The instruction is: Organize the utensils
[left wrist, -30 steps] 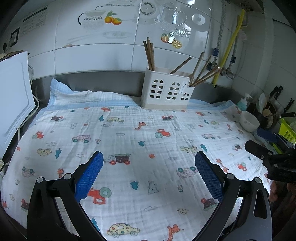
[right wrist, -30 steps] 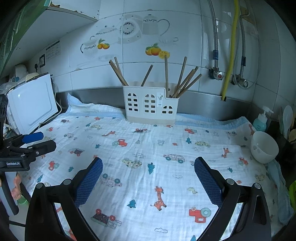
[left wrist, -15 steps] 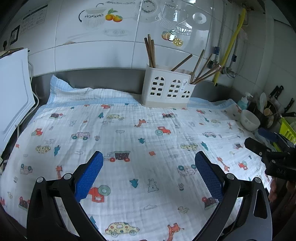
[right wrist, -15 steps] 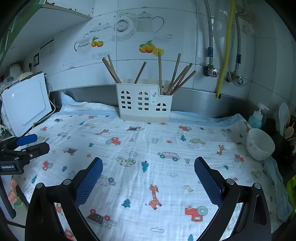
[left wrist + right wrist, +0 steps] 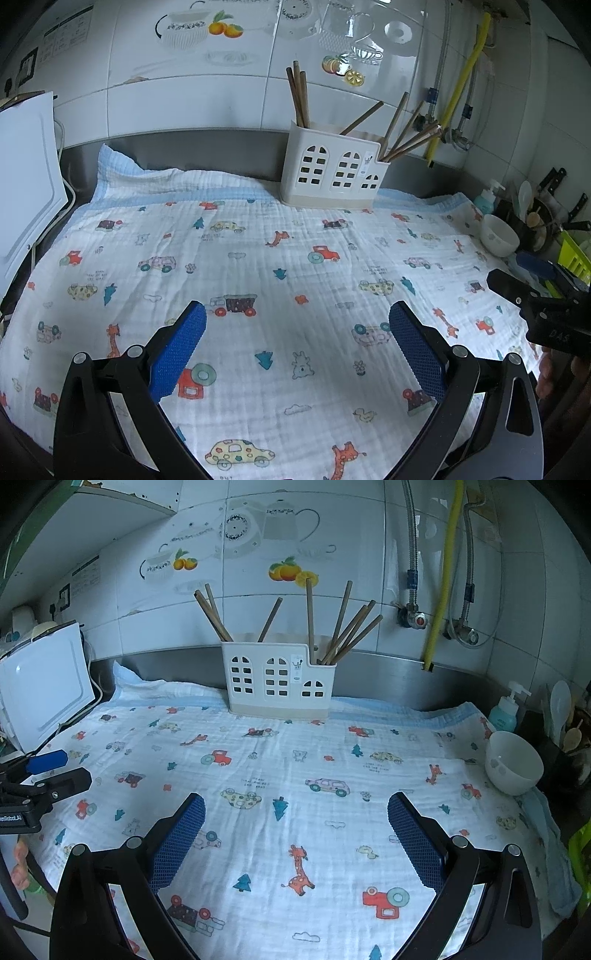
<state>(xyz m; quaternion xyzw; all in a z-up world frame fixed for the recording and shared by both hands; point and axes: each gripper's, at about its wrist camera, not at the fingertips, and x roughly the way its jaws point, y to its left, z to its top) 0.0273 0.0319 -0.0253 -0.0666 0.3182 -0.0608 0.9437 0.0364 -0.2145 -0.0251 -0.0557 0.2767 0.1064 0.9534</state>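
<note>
A white utensil holder [image 5: 332, 173] with arched cut-outs stands at the back of the counter, against the steel backsplash; it also shows in the right wrist view [image 5: 279, 681]. Several brown chopsticks [image 5: 299, 96] stand in its compartments, some leaning right [image 5: 347, 627]. My left gripper [image 5: 297, 321] is open and empty, low over the patterned cloth [image 5: 258, 280], well in front of the holder. My right gripper [image 5: 295, 814] is open and empty over the cloth [image 5: 314, 812]. Each gripper shows at the edge of the other's view.
A white bowl [image 5: 513, 762] sits at the cloth's right edge, with a soap bottle [image 5: 506, 710] and a dark pot of spoons [image 5: 565, 720] behind it. A white board [image 5: 44, 686] leans at the left. Pipes and a yellow hose [image 5: 443, 576] run down the tiled wall.
Both grippers have drawn back slightly from the holder and stayed open. Nothing on the counter has moved.
</note>
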